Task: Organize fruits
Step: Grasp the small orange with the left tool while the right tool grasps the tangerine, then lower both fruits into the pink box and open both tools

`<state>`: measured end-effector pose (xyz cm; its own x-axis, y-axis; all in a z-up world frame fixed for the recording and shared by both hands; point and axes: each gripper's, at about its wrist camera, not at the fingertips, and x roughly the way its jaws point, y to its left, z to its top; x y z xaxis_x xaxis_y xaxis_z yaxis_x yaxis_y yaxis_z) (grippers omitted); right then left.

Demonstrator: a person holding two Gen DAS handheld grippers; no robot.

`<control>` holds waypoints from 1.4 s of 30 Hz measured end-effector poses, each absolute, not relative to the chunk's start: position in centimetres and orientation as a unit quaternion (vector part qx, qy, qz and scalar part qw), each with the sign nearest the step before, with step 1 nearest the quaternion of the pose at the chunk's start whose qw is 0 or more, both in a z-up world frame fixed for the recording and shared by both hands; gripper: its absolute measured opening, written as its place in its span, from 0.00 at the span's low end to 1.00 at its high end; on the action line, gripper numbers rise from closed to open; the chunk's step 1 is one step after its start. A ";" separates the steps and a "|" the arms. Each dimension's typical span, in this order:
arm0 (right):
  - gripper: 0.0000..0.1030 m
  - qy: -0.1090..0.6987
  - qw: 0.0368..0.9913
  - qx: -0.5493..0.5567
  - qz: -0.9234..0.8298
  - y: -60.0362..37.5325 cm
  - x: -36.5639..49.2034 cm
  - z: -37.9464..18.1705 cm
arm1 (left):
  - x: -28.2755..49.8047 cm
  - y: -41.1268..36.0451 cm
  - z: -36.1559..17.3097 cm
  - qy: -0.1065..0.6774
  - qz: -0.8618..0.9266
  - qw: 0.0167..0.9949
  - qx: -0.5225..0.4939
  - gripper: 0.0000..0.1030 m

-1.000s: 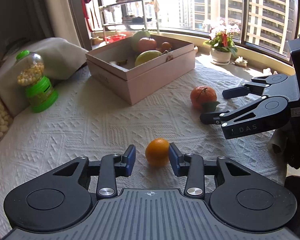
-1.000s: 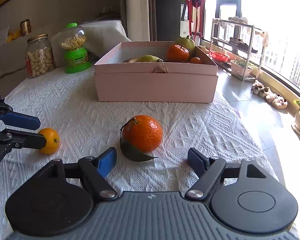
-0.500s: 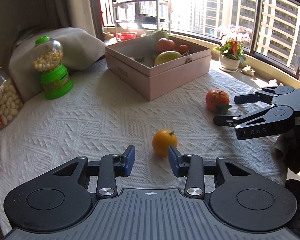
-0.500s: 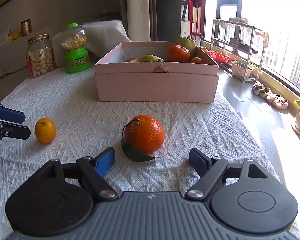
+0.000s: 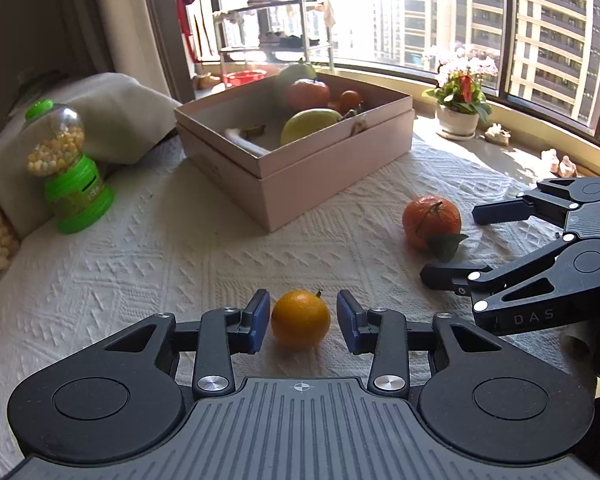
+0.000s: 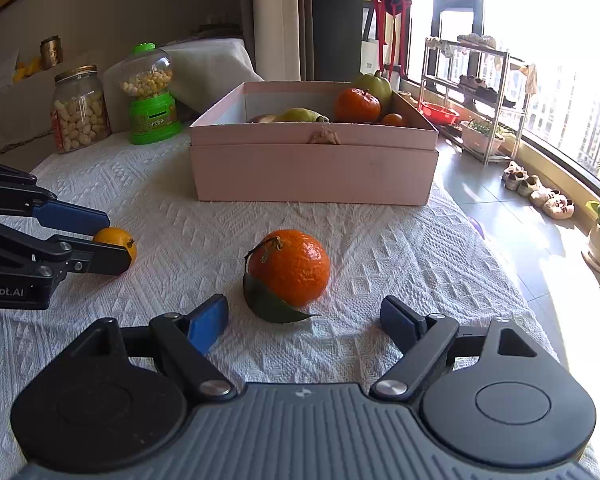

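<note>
A small yellow-orange citrus (image 5: 300, 318) lies on the white cloth between the open fingers of my left gripper (image 5: 303, 322), with a small gap on each side; it also shows in the right wrist view (image 6: 115, 240). A larger orange tangerine with a green leaf (image 6: 287, 266) lies just ahead of my open right gripper (image 6: 304, 322), outside its fingers; it also shows in the left wrist view (image 5: 432, 222). The pink box (image 6: 312, 170) behind holds a tangerine (image 6: 356, 105), a green pear (image 6: 374, 85) and a yellow-green fruit (image 6: 300, 115).
A green candy dispenser (image 6: 151, 94) and a glass jar of nuts (image 6: 79, 108) stand at the table's back left, by a white cushion (image 5: 111, 116). The table edge drops to the floor on the right (image 6: 500, 216). A potted flower (image 5: 460, 92) sits on the window sill.
My left gripper backed away from the small citrus, then came forward again so the fruit sits between its open fingers. The right gripper and the tangerine barely moved.
</note>
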<state>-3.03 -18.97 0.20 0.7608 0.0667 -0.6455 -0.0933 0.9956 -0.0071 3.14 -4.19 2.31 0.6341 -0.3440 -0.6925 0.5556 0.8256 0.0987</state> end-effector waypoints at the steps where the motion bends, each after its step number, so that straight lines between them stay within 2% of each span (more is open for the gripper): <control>1: 0.82 0.343 0.938 -0.019 0.043 -19.0 -3.0 0.2 | 3.3 -4.1 2.1 0.348 -0.250 0.890 0.154 0.38; 7: 0.81 0.350 0.935 -0.030 0.049 -18.7 -2.7 0.7 | 3.1 -3.5 1.9 0.358 -0.259 0.884 0.153 0.37; 10: 0.81 0.327 0.942 -0.046 0.062 -18.1 -2.6 1.9 | 3.0 -3.2 2.1 0.358 -0.259 0.884 0.152 0.37; 13: 0.77 0.328 0.941 -0.049 0.071 -17.7 -1.4 2.3 | 2.8 -2.8 2.4 0.358 -0.263 0.884 0.144 0.37; 15: 0.71 0.342 0.935 -0.051 0.076 -17.6 -0.7 2.0 | 2.8 -2.6 2.7 0.357 -0.265 0.885 0.136 0.37; 16: 0.65 0.347 0.933 -0.050 0.078 -17.6 -0.5 1.8 | 2.8 -2.5 2.9 0.357 -0.265 0.886 0.131 0.37; 17: 0.52 0.351 0.932 -0.048 0.080 -17.7 -0.3 1.7 | 2.9 -2.4 3.0 0.357 -0.265 0.886 0.127 0.37; 19: 0.44 0.351 0.932 -0.044 0.082 -18.2 -0.3 1.9 | 3.4 -2.3 3.8 0.356 -0.267 0.888 0.114 0.37; 27: 0.43 0.306 0.949 0.008 0.079 -21.6 -0.3 5.6 | 11.8 -4.4 10.5 0.286 -0.277 0.917 0.035 0.37; 33: 0.43 0.300 0.951 0.003 0.072 -22.2 -0.1 6.3 | 19.9 -6.3 11.2 0.290 -0.279 0.914 -0.053 0.37; 42: 0.43 0.277 0.956 -0.003 0.093 -22.3 3.9 9.6 | 14.4 -1.0 8.5 0.268 -0.244 0.930 -0.063 0.37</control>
